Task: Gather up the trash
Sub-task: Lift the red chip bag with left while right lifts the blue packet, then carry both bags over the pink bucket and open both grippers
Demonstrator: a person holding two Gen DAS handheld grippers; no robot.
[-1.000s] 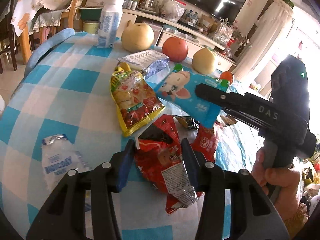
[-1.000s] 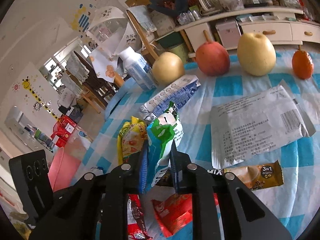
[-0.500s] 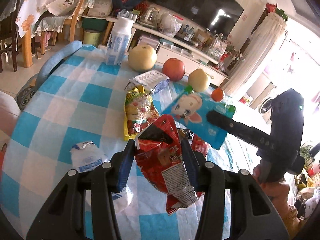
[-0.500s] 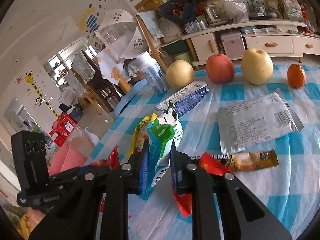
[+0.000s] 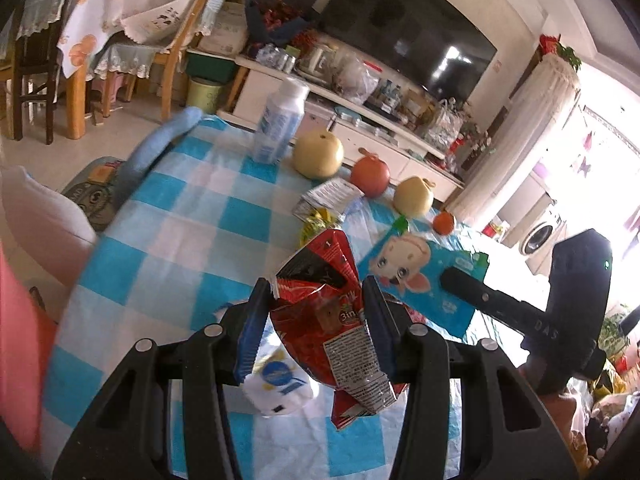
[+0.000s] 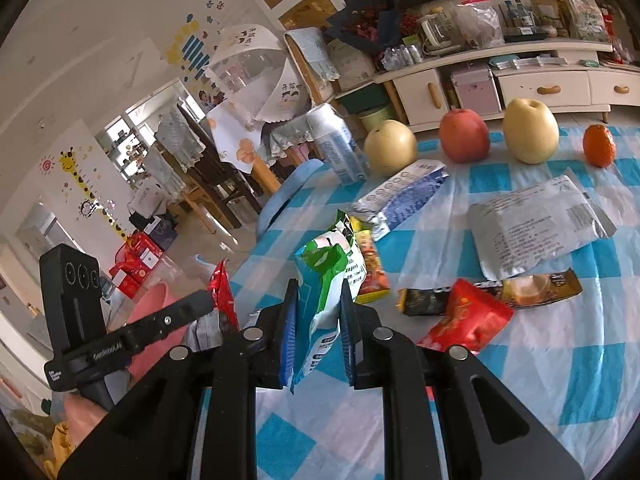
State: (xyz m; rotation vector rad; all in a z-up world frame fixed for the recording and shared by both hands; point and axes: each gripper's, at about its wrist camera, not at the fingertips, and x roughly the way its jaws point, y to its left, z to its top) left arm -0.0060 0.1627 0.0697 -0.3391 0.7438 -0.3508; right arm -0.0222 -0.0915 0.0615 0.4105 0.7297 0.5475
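My left gripper [image 5: 318,312] is shut on a crumpled red snack wrapper [image 5: 328,320] and holds it above the blue-checked table [image 5: 188,216]. My right gripper [image 6: 318,312] is shut on a blue and green wrapper with a cartoon face [image 6: 326,280]; it also shows in the left wrist view [image 5: 416,276]. A white wrapper [image 5: 276,384] lies under the left gripper. On the table in the right wrist view lie a yellow wrapper [image 6: 370,268], a silver-blue pack [image 6: 400,200], a large silver pack [image 6: 536,224], a coffee sachet [image 6: 532,288] and a red wrapper [image 6: 468,320].
A white bottle [image 5: 278,124], two pears [image 5: 318,154], an apple [image 5: 370,176] and a small orange [image 5: 444,222] stand along the far edge. A pink bin [image 6: 154,308] stands off the table's left side, past the left gripper. Chairs and a TV cabinet lie beyond.
Both grippers have risen and pulled back from the table with their wrappers. The left one has swung left toward the table's edge. The wrappers on the table look smaller.
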